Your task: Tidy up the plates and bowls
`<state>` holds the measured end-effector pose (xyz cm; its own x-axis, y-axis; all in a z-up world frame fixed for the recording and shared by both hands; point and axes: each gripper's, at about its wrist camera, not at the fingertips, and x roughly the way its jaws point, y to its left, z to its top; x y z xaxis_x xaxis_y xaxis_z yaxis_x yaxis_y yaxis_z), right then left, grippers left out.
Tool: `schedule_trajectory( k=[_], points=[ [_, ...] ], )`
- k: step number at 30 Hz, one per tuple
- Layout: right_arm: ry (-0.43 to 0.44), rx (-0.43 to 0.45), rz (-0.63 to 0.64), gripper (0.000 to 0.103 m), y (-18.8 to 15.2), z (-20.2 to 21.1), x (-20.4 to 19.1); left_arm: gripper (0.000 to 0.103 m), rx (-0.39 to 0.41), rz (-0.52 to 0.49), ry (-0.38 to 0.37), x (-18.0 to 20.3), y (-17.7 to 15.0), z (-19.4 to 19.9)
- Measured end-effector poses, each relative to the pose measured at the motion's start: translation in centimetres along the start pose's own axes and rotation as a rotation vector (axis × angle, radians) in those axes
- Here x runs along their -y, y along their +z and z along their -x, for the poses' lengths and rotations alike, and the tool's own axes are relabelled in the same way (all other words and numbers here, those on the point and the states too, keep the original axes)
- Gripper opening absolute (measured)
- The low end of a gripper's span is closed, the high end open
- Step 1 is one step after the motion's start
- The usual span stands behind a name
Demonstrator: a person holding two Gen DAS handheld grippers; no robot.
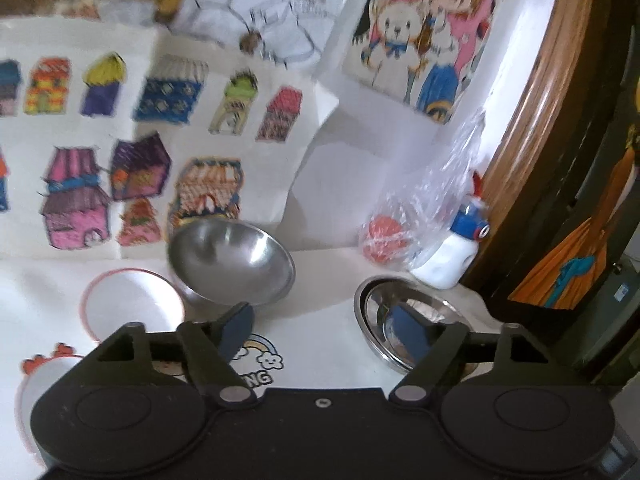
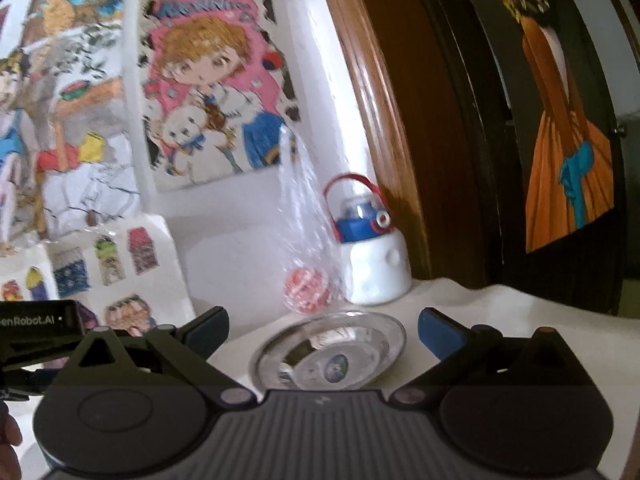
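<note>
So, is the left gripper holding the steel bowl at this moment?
No. The left gripper is open with nothing between its fingers, and the steel bowl sits tilted beyond it on the table.

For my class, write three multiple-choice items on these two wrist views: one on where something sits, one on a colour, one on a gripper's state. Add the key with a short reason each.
1. Where is the white bottle?
A. beside the wooden door frame, behind the steel plate
B. inside the steel bowl
C. on the floor

2. What colour is the rim of the white bowl?
A. green
B. red
C. black

3. How is the right gripper?
A. shut on the plate
B. shut on nothing
C. open, holding nothing

Key:
1 A, it stands against the door frame, beyond the steel plate.
2 B, a thin red line rings its edge.
3 C, its fingers stand wide apart on either side of the plate.
</note>
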<state>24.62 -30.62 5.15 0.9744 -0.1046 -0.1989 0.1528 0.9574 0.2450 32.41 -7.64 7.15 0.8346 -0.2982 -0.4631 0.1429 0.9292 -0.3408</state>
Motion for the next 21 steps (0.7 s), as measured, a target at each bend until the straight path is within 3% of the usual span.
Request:
schedule_trajectory(
  k=[9,21],
  points=[
    [0.062,0.046,0.027,0.103,1.4,5.2,-4.1,0.1,0.118,-0.059,0.019,-1.8,-0.3,7.8],
    [0.159,0.059,0.064,0.103,0.4,9.6,-10.0,0.102,0.191,-0.1,0.091,-6.7,-1.5,14.5]
  ],
)
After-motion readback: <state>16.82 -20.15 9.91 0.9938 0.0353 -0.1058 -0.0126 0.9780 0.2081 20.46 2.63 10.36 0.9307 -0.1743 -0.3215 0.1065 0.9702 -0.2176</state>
